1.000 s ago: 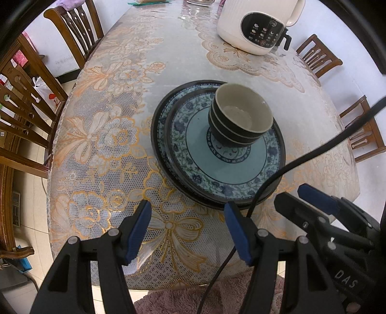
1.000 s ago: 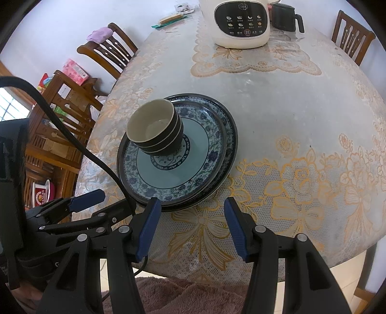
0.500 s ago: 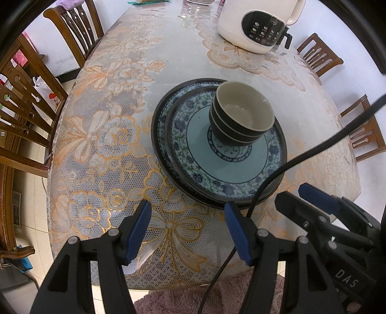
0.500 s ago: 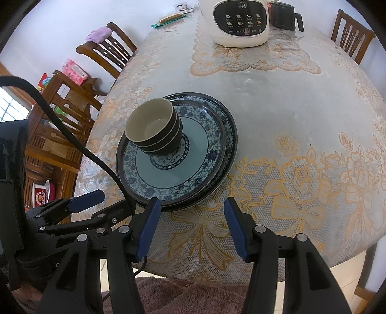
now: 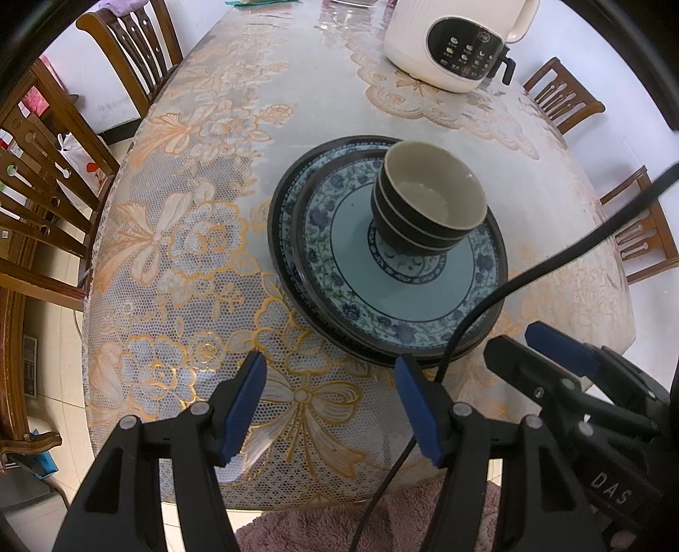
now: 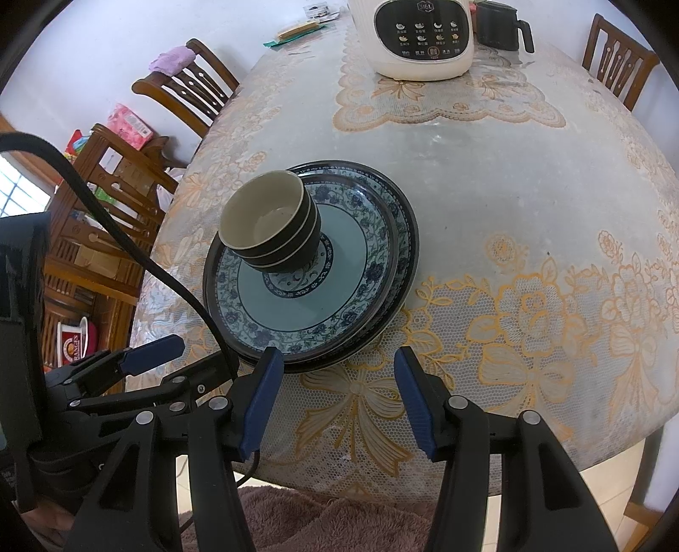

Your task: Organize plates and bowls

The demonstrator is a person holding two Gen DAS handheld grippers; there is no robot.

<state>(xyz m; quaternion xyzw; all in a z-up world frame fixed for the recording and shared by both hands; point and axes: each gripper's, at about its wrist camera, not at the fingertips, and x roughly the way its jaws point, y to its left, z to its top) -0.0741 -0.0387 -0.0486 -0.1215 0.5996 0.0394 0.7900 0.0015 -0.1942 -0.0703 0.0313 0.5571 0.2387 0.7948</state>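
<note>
We see a stack of dark bowls (image 5: 428,212) sitting on blue flower plates (image 5: 394,297) in the middle of the surface (image 5: 178,237), which has a lacy cloth with gold flowers. The bowls sit toward the far side of the top plate (three rims show). Our left gripper (image 5: 329,399) hangs over the near edge, its fingers (image 5: 244,399) apart with nothing between them. Our right gripper (image 6: 335,395) is just beside it, fingers (image 6: 413,399) also apart and holding nothing. A white cooker (image 6: 418,38) stands at the far end. Wooden chairs (image 5: 131,51) stand around.
</note>
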